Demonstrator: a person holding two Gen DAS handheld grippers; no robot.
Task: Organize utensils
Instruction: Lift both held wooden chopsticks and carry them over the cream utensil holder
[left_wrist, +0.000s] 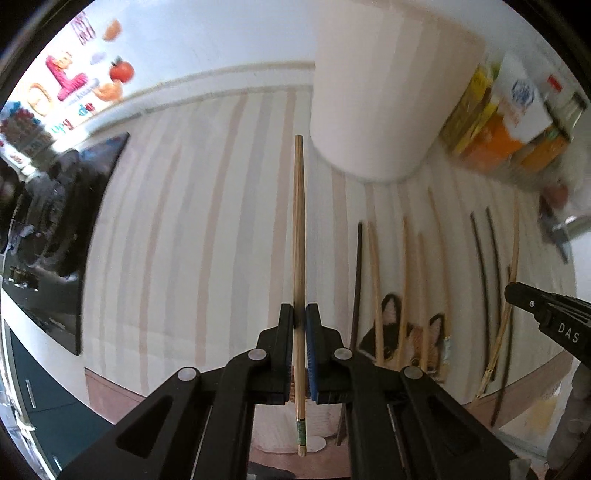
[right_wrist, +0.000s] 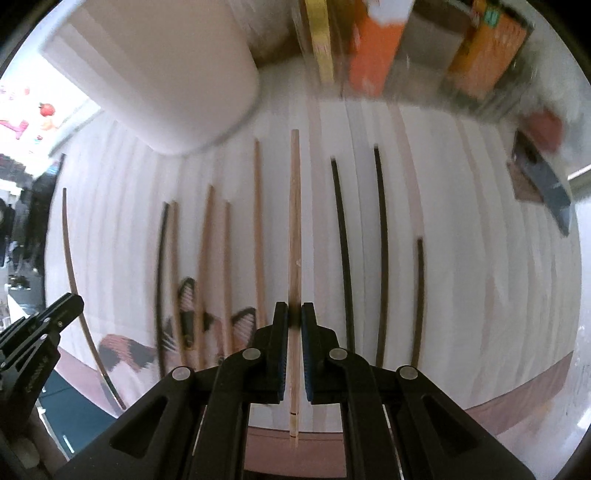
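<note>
Basically early days: each gripper has one pale chopstick lifted clear of the surface (right_wrist: 461, 229), the left gripper (left_wrist: 299, 321) with jaws clamped on a bamboo chopstick (left_wrist: 299, 229) with a green band near its end, the right gripper (right_wrist: 294, 319) with jaws clamped on a plain light chopstick (right_wrist: 294, 221), while roughly nine loose sticks, pale and dark mixed, lie unsorted on the striped cloth and nothing visibly sits in the white cylindrical container (right_wrist: 166, 74) nearby. Left view alone shows the cat-face patch (left_wrist: 406, 332) clearly plus a dark screen-like panel (left_wrist: 70, 236) at the side; right view alone gives the full spread of loose sticks, the three dark ones (right_wrist: 382, 251) right of the held stick, and a dark blade-like object (right_wrist: 546, 184) far right that I can't identify.
</note>
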